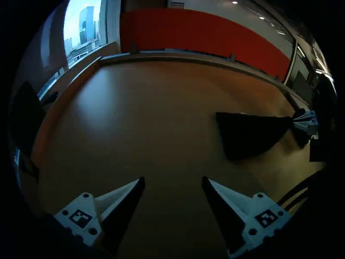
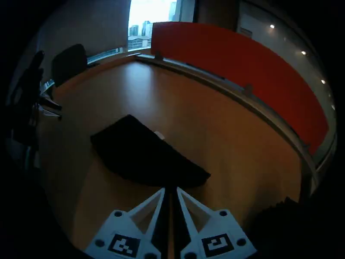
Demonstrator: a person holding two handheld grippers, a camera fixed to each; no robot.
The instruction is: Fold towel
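1. On the wooden table (image 1: pixel 142 129), the black towel (image 2: pixel 142 155) lies flat in a roughly triangular shape, with 1 tapered end running to the right gripper (image 2: pixel 171 190).
2. The right gripper's jaws stand narrow, with a dark strip between them at the towel's near edge. In the left gripper view the cloth draws to a point at that gripper, so I judge that it pinches a corner.
3. The left gripper (image 1: pixel 172 179) hovers over bare table, well apart from the towel, with its jaws wide and holding nothing.
4. I judge the step in hand to be carrying the pinched corner across to make a fold. To do it well, lift only enough to clear the table, sweep the corner over to the far edge, and lay edge on edge before letting go.
5. A pull from 1 point may drag the whole towel over the smooth wood. The left gripper could pin the opposite side to hold it.
6. No writing can be read. Square black-and-white markers (image 1: pixel 82 216) sit on both grippers and are patterns, not words. A small pale tag (image 2: pixel 159 135) at the towel's far edge is too small to read. The red partition (image 1: pixel 207 34) shows no lettering.
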